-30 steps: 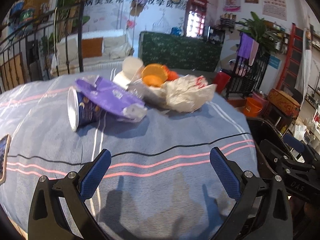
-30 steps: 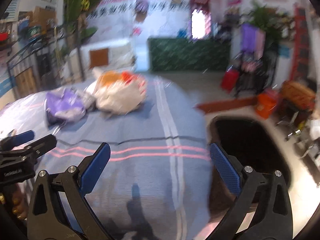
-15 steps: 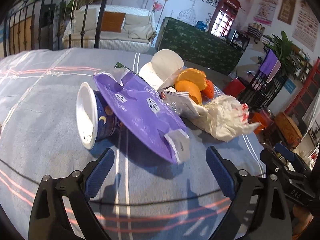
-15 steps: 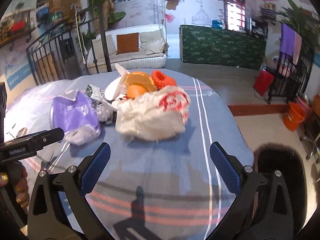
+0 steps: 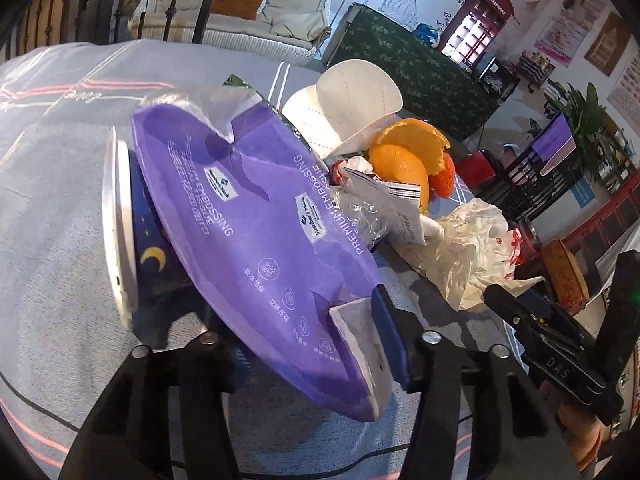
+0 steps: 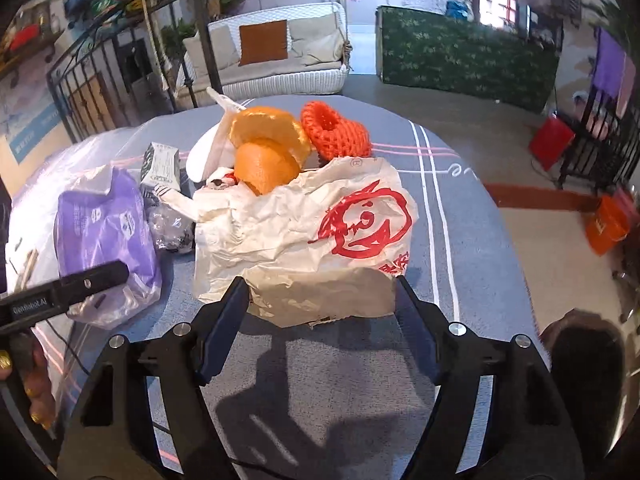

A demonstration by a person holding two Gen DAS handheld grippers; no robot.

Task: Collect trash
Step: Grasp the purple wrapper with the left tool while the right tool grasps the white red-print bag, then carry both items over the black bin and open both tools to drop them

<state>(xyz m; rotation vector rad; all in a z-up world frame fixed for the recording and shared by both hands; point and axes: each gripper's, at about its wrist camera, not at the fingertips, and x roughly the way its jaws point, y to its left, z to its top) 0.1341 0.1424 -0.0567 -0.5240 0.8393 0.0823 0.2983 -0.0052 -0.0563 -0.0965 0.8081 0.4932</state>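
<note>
Bench (image 6: 460,208) first, round, grey-blue striped cloth, and the whole trash heap sits on it, nothing binned yet as far as I can see. So early days: two grabs underway, rest of the pile untouched.

Biggest piece, the crumpled white paper bag w/ red stamp (image 6: 320,236), lying flat, long axis roughly side to side in the right wrist view, near edge toward the camera. Right tool (image 6: 320,312) has just been closing, jaws abt half-wide, either side of that near edge; pads look just touching or nearly, can't call it a firm grip.

Next, purple tissue wrapper (image 5: 260,248), long and flat, long axis running from the far left down to the near right, propped on a night-sky paper cup (image 5: 136,240) tipped on its side, mouth facing left. Left tool (image 5: 304,332) has also been closing, wrapper's near end between the jaws, right pad against it, left pad hidden underneath.

Left to go: white face mask (image 5: 344,108), orange peels (image 6: 268,144), orange foam fruit net (image 6: 336,130), small clear wrappers.
</note>
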